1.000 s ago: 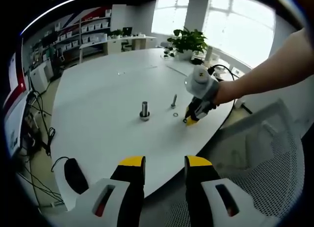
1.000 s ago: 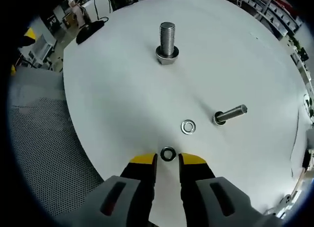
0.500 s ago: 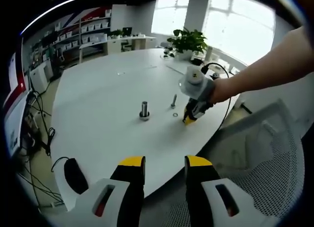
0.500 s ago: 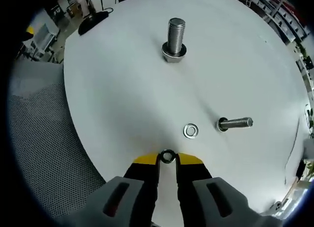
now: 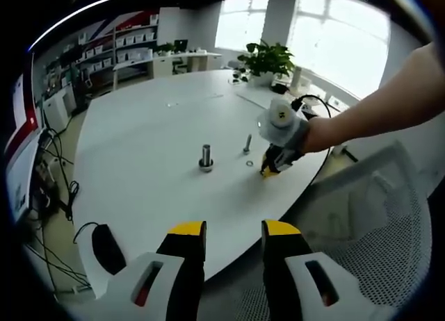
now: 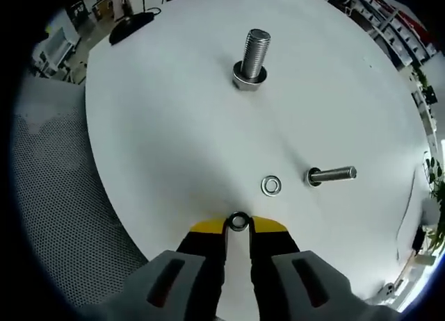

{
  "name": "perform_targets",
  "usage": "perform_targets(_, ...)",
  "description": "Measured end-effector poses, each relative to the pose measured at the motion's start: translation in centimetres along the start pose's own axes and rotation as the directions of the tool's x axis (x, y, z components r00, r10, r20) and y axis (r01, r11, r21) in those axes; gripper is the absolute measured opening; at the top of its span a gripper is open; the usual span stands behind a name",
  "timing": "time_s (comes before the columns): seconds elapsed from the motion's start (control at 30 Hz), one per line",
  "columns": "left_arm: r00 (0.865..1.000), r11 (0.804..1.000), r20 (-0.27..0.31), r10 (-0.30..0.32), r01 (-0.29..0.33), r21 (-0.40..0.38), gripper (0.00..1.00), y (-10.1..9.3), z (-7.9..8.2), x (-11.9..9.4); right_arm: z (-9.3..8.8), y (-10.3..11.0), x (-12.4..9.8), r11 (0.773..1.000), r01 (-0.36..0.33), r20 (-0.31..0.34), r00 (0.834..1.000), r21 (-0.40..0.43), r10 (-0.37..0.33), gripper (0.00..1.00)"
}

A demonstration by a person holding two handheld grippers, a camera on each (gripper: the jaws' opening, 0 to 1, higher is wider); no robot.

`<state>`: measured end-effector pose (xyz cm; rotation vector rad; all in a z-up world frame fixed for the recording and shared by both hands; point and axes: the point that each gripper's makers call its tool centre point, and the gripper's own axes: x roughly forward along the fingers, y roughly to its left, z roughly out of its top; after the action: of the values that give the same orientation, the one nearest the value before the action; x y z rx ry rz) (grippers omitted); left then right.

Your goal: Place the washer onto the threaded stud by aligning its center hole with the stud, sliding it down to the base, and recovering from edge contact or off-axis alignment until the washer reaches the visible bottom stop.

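**Inspector A:** First, the left gripper view. Count, please.

**Inspector B:** One left gripper (image 5: 233,231), yellow-tipped jaws spread apart with nothing between them, held off the near edge of the round white table (image 5: 139,133). Two bolts on the table: one large threaded stud (image 5: 206,157) standing upright on its head, and a smaller bolt (image 5: 247,143) just beyond it. One washer (image 5: 249,163) lies flat near the smaller bolt. The right gripper (image 5: 268,171) comes in from the right, held in a person's hand (image 5: 316,133), its tips down at the tabletop close to that washer. Whether it grips anything cannot be told from here.

**Inspector A:** The room?

**Inspector B:** One potted plant (image 5: 266,58) at the far side before bright windows, shelving (image 5: 128,44) along the back wall, a black mouse-shaped object (image 5: 108,248) at the near table edge, and a mesh chair (image 5: 368,217) at the right.

**Inspector A:** Now the right gripper view.

**Inspector B:** The right gripper (image 6: 238,226) has its jaws nearly closed, pinching a dark washer (image 6: 238,221) at their tips, low over the table (image 6: 153,126). A second, bright washer (image 6: 272,185) lies flat just beside the small bolt (image 6: 332,174), which lies on its side. The upright stud (image 6: 253,59) stands well apart, bare of any washer. Mesh chair (image 6: 55,196) at the left.
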<state>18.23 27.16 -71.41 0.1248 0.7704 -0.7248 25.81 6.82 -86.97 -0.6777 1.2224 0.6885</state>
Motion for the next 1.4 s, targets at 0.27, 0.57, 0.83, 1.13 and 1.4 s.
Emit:
perform_targets(0.27,1.0,1.0,0.001,0.001,-0.001,0.001,0.3,0.0,0.0,0.0,-0.1,-0.7,-0.7,0.998,-0.03,0.024,0.999,0.06,0.029,0.14)
perform_targets(0.57,1.0,1.0,0.006,0.004,-0.004,0.002,0.3,0.1,0.1,-0.1,1.4,-3.8,-2.7,0.993,-0.018,0.077,0.997,0.117,0.009,0.14)
perform_targets(0.83,1.0,1.0,0.006,0.001,-0.001,-0.001,0.29,0.1,0.1,0.0,3.1,-6.9,-4.5,0.991,0.02,0.103,0.994,0.132,-0.034,0.14)
perform_targets(1.13,1.0,1.0,0.011,0.0,0.0,-0.005,0.29,0.1,0.2,-0.1,4.3,-7.1,-5.0,0.994,0.041,0.129,0.99,0.102,-0.054,0.14)
perform_targets(1.4,1.0,1.0,0.006,0.001,-0.001,-0.005,0.29,0.1,0.1,-0.1,5.1,-7.4,-5.1,0.996,0.066,0.143,0.987,0.063,-0.074,0.14)
